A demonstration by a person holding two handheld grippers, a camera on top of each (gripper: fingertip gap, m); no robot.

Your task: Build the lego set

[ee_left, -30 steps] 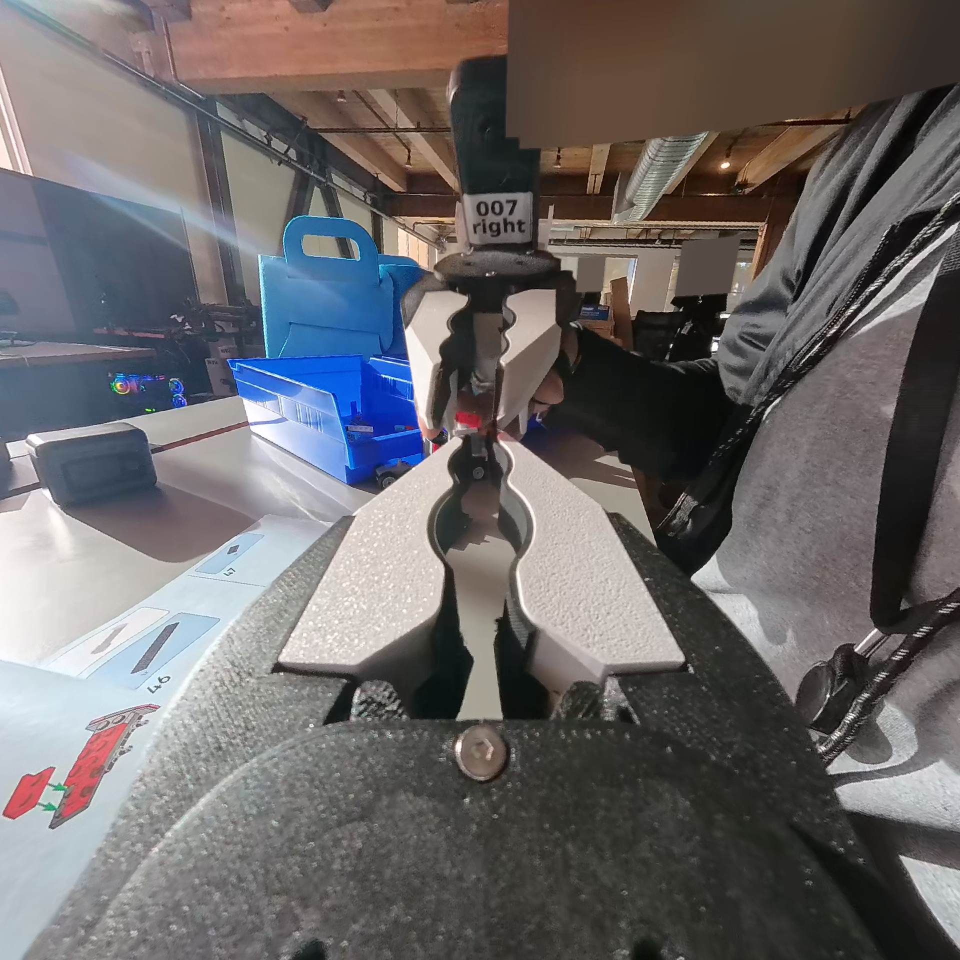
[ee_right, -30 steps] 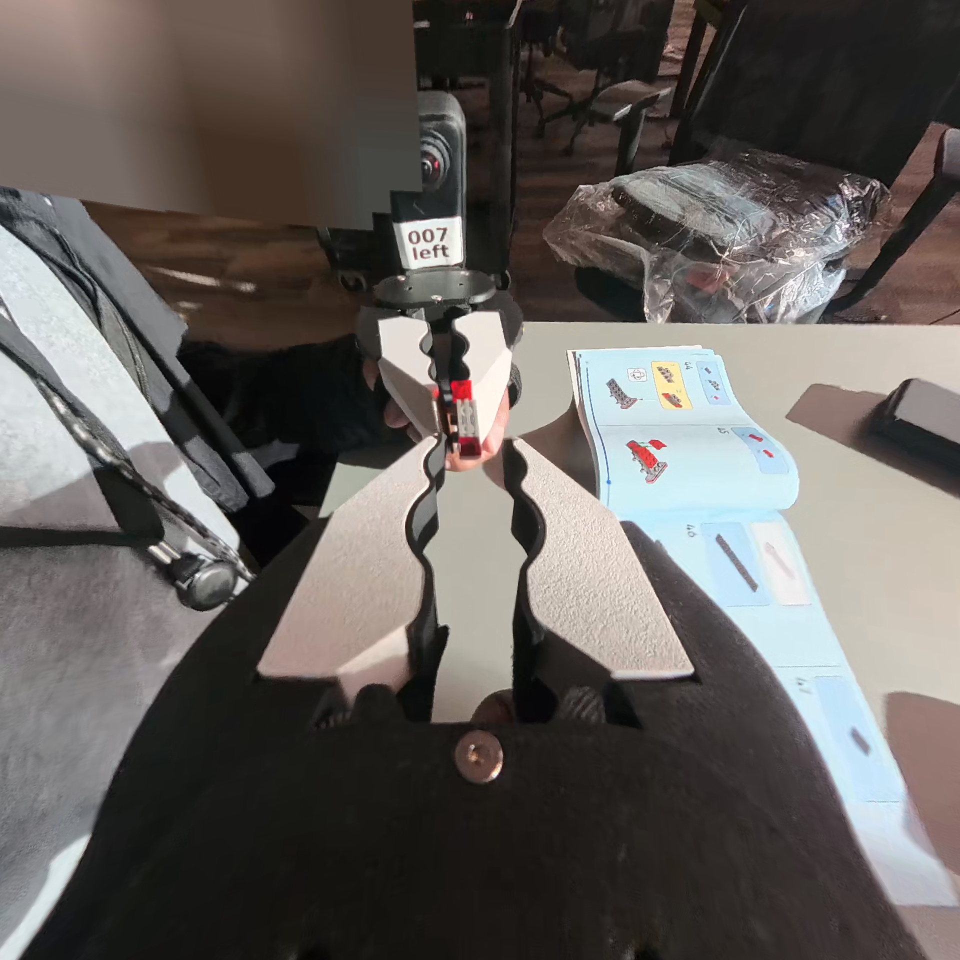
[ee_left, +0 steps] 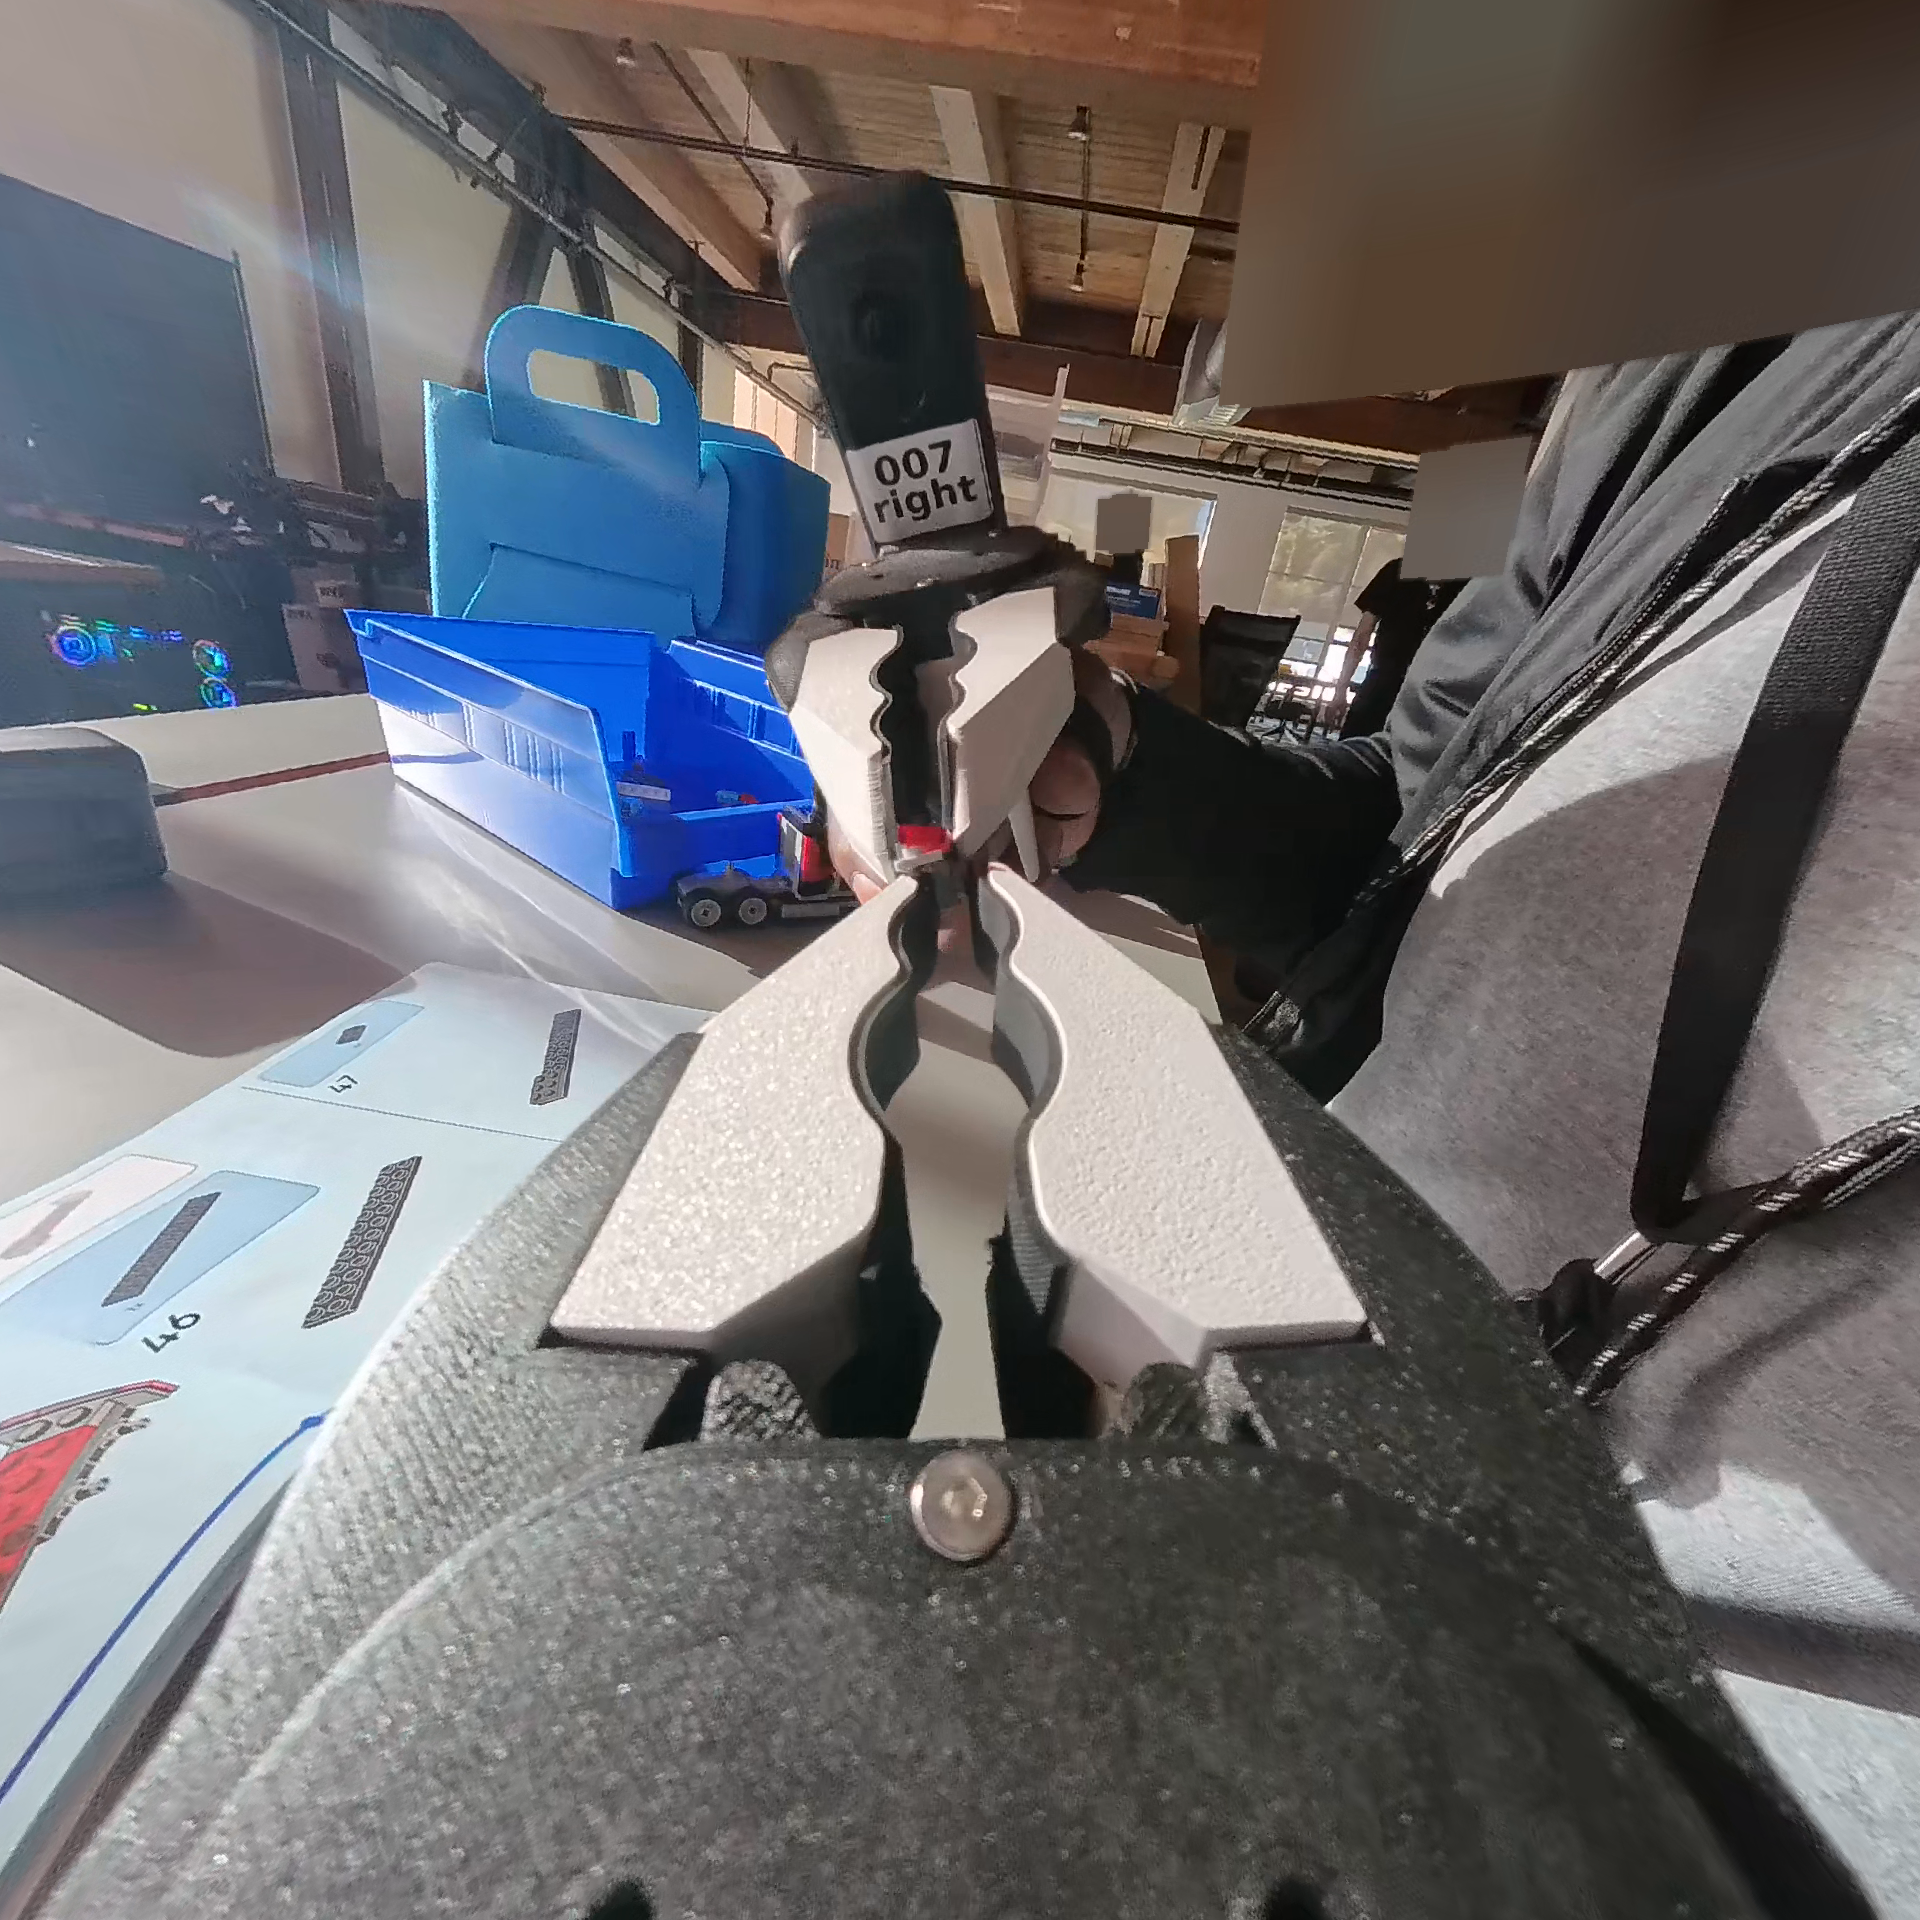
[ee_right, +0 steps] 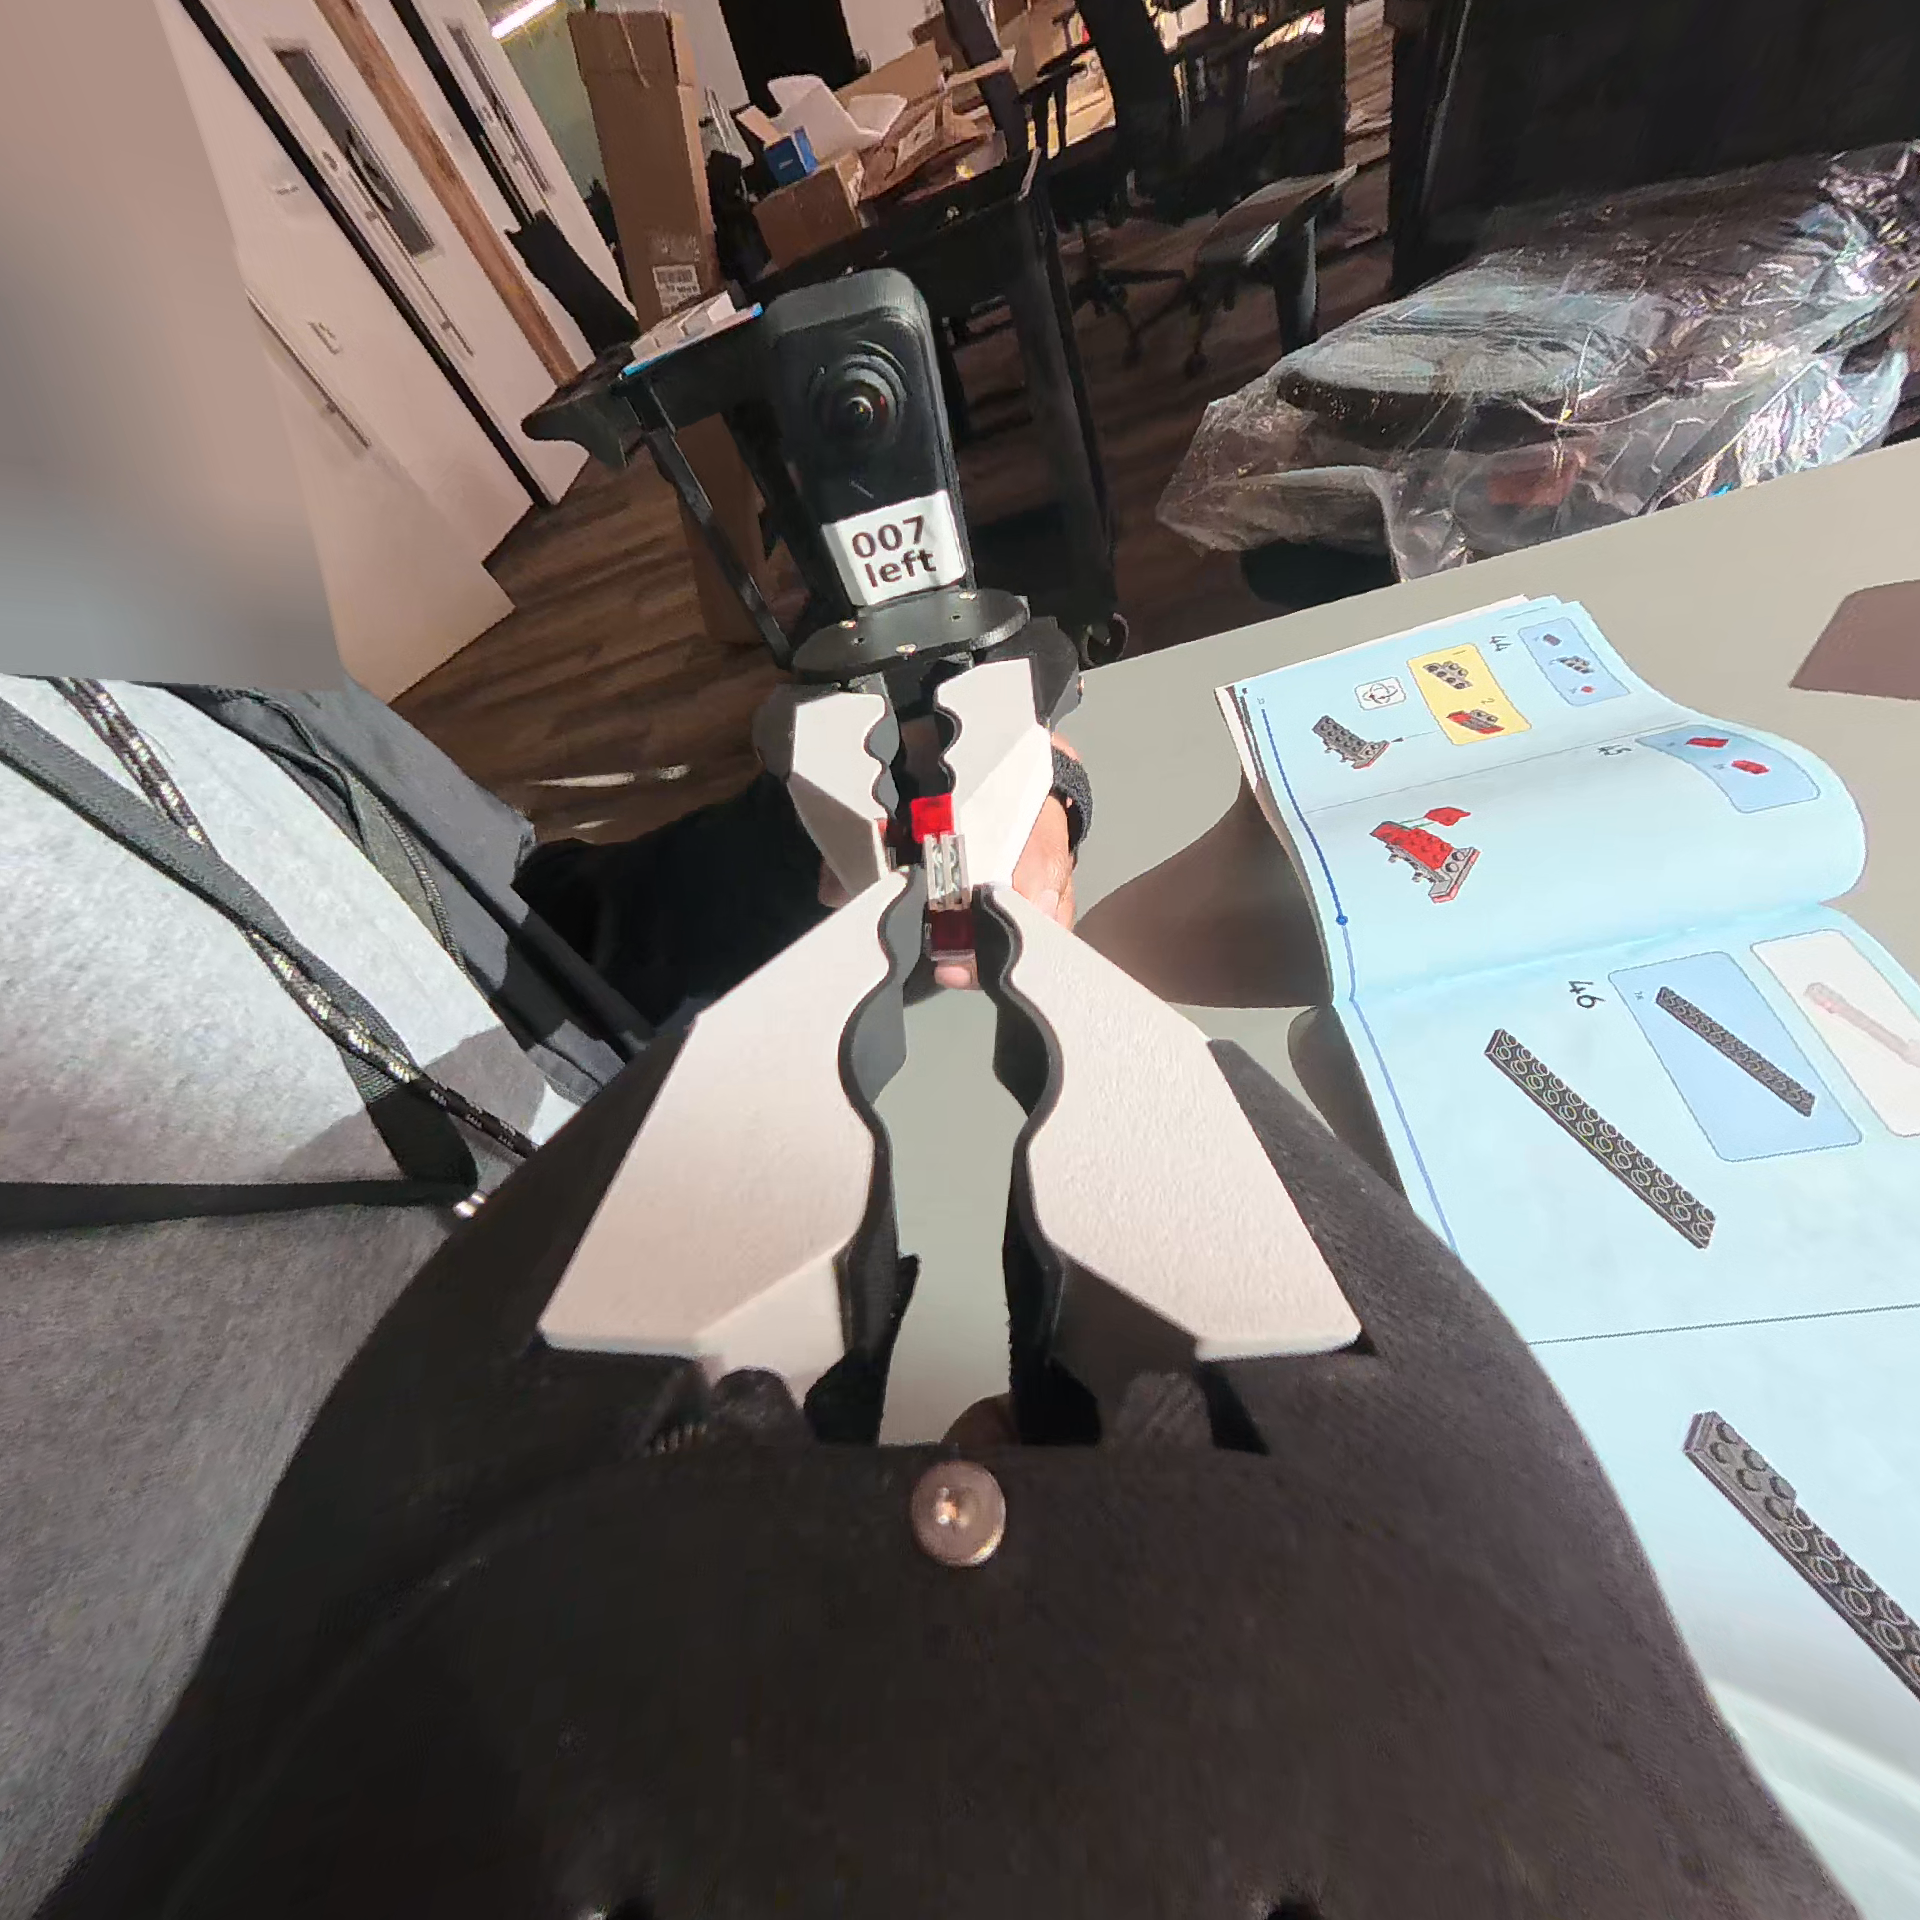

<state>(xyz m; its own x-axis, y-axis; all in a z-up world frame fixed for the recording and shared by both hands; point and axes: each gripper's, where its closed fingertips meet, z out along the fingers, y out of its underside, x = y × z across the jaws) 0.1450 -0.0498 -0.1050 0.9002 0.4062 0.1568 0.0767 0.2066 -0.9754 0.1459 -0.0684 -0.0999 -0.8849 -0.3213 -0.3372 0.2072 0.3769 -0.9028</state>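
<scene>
Your left gripper [ee_right: 914, 842] and right gripper [ee_right: 948, 914] met tip to tip, both jaws gripping the red-and-grey lego assembly [ee_right: 945, 883] between them.

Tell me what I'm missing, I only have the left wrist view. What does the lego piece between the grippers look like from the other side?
Observer: In the right wrist view the lego piece is a short stack: red by the left gripper, pale grey in the middle, dark red by the right gripper.
Operator: What's on the booklet's far page?
Observer: The booklet has a yellow panel near its far edge.
Operator: Anything past the table?
Observer: A bundle wrapped in clear plastic, beyond the table edge.
</scene>
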